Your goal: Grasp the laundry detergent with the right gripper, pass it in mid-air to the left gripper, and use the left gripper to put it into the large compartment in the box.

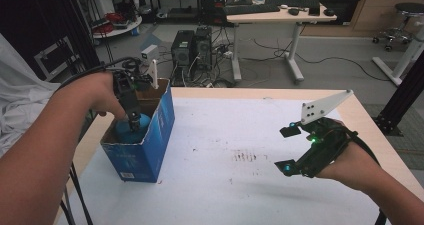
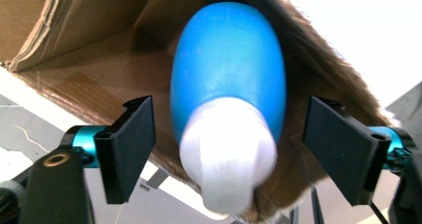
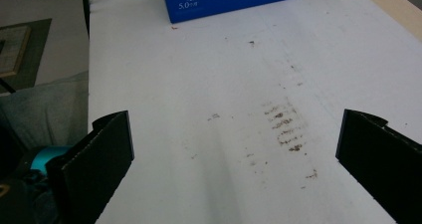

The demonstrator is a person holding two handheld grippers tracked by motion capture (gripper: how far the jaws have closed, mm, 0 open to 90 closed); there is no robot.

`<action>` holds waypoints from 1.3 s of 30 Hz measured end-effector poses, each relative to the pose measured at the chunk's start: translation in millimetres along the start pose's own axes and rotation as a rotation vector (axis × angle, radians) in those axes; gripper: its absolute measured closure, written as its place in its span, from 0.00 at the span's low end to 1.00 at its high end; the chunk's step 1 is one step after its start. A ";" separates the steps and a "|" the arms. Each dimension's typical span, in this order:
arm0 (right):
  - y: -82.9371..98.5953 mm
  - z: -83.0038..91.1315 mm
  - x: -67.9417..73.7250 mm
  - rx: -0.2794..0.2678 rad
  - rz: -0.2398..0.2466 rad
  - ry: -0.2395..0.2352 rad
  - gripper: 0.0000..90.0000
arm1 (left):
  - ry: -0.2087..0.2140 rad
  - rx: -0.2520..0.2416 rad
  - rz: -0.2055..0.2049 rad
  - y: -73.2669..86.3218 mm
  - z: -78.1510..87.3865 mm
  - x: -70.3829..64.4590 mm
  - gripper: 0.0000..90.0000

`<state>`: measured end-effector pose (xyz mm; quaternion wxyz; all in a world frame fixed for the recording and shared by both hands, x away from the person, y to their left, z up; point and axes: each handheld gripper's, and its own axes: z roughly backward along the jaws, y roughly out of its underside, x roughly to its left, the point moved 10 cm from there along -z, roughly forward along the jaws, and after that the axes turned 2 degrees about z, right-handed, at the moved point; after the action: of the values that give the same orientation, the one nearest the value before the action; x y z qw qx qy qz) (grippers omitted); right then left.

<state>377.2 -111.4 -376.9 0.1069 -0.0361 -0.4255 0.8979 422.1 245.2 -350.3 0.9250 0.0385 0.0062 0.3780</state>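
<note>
Counter point(image 1: 240, 135) white-topped, brown smudges point(image 1: 245, 156) near its middle. Blue cardboard box point(image 1: 150, 140) stands open at left side of counter, brown inside. Blue bottle with white cap point(image 2: 226, 94) lies inside box, cap end toward left tongs' camera. Left tongs point(image 1: 134, 124) reach down into box, jaws spread either side of bottle, not touching it in left gripper view. Right tongs point(image 1: 288, 149) hover over right part of counter, well apart from box, jaws spread wide, nothing between them.
</note>
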 end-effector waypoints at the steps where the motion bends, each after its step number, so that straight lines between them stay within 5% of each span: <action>1: -0.6 1.1 0.0 0.003 0.000 0.002 0.01 | 0.000 -0.007 0.003 -0.4 3.0 -1.1 0.22; 10: -7.0 8.9 -3.2 0.032 0.016 0.005 0.01 | -0.003 -0.032 -0.038 -0.7 32.9 -12.9 0.17; 17: -12.1 17.4 -4.2 0.115 0.050 -0.021 0.01 | 0.006 -0.041 -0.091 -3.0 49.7 -27.2 0.14; 30: -23.9 42.9 -21.3 0.359 0.106 -0.034 0.01 | 0.047 -0.035 -0.258 -17.5 56.5 -64.7 0.07; 39: -13.7 59.0 -35.6 0.614 0.154 -0.023 0.01 | 0.065 -0.045 -0.380 -32.3 51.6 -91.1 0.02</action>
<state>404.9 -155.5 -329.7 0.0399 -0.0242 -0.1319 0.9902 381.7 155.0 -302.9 0.9796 0.0037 0.0350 0.1977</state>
